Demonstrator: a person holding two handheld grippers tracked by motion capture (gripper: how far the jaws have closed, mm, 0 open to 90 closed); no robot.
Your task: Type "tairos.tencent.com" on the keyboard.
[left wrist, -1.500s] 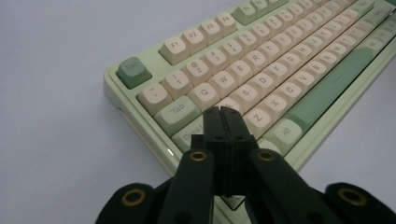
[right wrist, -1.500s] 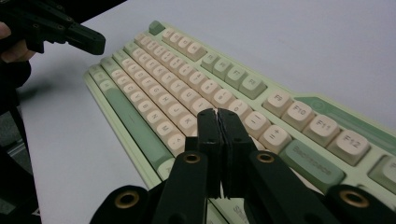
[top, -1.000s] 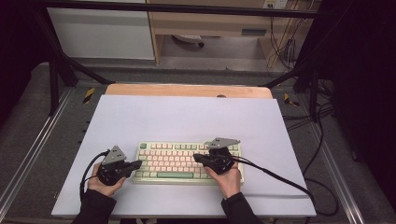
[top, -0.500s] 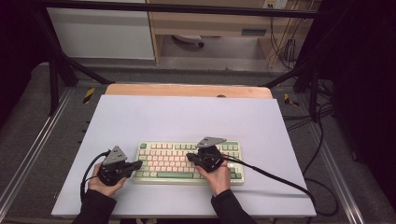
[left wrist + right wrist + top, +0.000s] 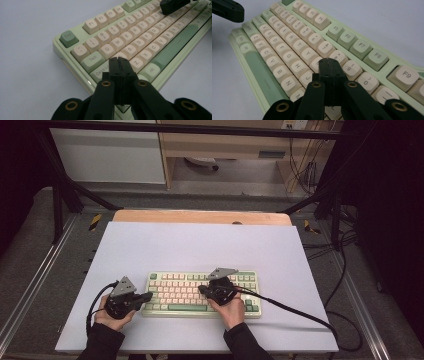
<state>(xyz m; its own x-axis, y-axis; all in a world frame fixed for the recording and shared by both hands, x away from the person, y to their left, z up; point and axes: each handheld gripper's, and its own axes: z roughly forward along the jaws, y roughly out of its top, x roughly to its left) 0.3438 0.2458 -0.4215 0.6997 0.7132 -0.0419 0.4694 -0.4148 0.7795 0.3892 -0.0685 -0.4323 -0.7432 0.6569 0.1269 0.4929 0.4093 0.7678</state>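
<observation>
Centrally on the white table (image 5: 200, 240) we see the green-and-cream keyboard (image 5: 185, 292), near its front edge. Both forearms enter from below: left gripper (image 5: 118, 59), jaws closed and empty, over Caps Lock; right gripper (image 5: 329, 61), likewise closed, over mid-board keys.

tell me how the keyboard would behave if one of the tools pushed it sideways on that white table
The keyboard looks like a rigid slab lying flat, so it would probably slide or pivot as one piece rather than bend or tip. The white table looks smooth, so it may skid easily unless it has feet underneath, which are hidden. The raised keycaps would likely depress or snag under a push from above.
</observation>
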